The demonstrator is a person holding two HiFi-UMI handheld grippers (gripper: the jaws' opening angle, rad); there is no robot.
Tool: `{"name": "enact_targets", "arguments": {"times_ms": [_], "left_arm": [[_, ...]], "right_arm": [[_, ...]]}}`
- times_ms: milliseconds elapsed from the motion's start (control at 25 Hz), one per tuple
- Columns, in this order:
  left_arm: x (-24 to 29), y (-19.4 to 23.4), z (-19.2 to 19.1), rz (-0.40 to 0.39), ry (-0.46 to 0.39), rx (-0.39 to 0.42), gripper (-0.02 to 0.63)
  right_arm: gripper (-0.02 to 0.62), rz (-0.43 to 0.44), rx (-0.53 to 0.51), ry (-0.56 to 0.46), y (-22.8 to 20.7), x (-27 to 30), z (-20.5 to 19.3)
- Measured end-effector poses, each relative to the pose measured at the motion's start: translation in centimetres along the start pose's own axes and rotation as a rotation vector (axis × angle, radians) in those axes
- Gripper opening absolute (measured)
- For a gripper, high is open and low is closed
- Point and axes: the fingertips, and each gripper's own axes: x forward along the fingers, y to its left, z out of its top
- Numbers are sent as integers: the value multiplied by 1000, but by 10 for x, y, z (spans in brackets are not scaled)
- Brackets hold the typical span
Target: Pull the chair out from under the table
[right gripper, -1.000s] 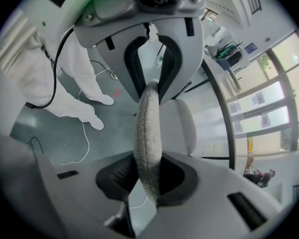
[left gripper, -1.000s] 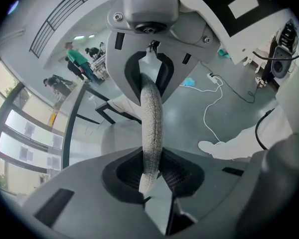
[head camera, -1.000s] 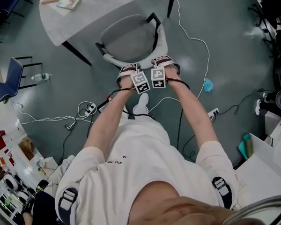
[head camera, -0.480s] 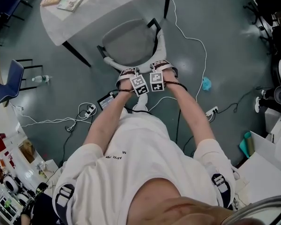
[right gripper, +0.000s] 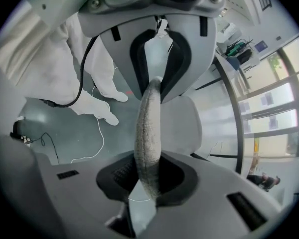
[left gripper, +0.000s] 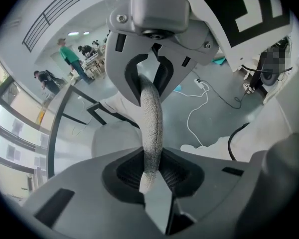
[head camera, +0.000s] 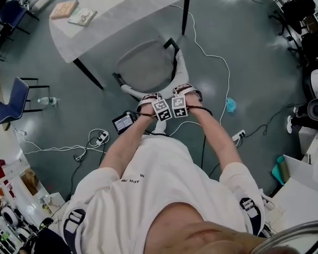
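The chair [head camera: 147, 62] stands on the floor just off the bench's [head camera: 128, 7] near edge, its back toward us. We grip the back's top rim with the left gripper [head camera: 147, 97] and right gripper [head camera: 183, 91] side by side, each clamped on the padded edge. Two books [head camera: 73, 12] lie on the bench.

Hidden / too small to tell
Head view: marker cubes [head camera: 169, 107] & hands [head camera: 186, 91] cover both sets of jaws, so no grip pts show there; person's head cut off at btm edge. Left gripper [left gripper: 152, 176] view: backrest rim [left gripper: 153, 123] runs past the fingers [left gripper: 177, 176] into the right gripper [right gripper: 147, 180] housing, far end hidden. People [left gripper: 67, 54] well beyond the fingers too small to tell. Books [head camera: 74, 12] on table [head camera: 127, 7]: print unreadable.
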Motion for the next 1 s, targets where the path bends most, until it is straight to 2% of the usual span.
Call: {"name": "enact_targets", "arguments": {"times_ms": [200,320,440,600,680,720,760,840,1000], "left_arm": [[0,5,-5,-19,0,25,81],[1,-1,-11,-70,-16,4,81],[-12,-14,-10,-99,-16,30,81],[-36,-2,-9,-120,-42,75,78],[-41,4,-7,-137,-62,84,57],[-46,2,-8,-153,-69,88,19],[-51,-1,-9,-173,-76,93,9],[-63,-7,-12,-214,-86,109,8],[-87,-6,-16,-240,-113,148,3]], "right_arm": [[87,-4,22,9,-5,2,5],[92,-1,57,4,-2,3,10],[100,22,77,4,7,-9,12],[104,89,68,33,-1,-25,9],[98,112,62,49,-6,-32,6],[88,128,67,48,-6,-36,8],[78,145,77,42,-4,-41,10],[16,201,115,5,1,-56,19],[14,370,244,-172,7,-94,46]]}}
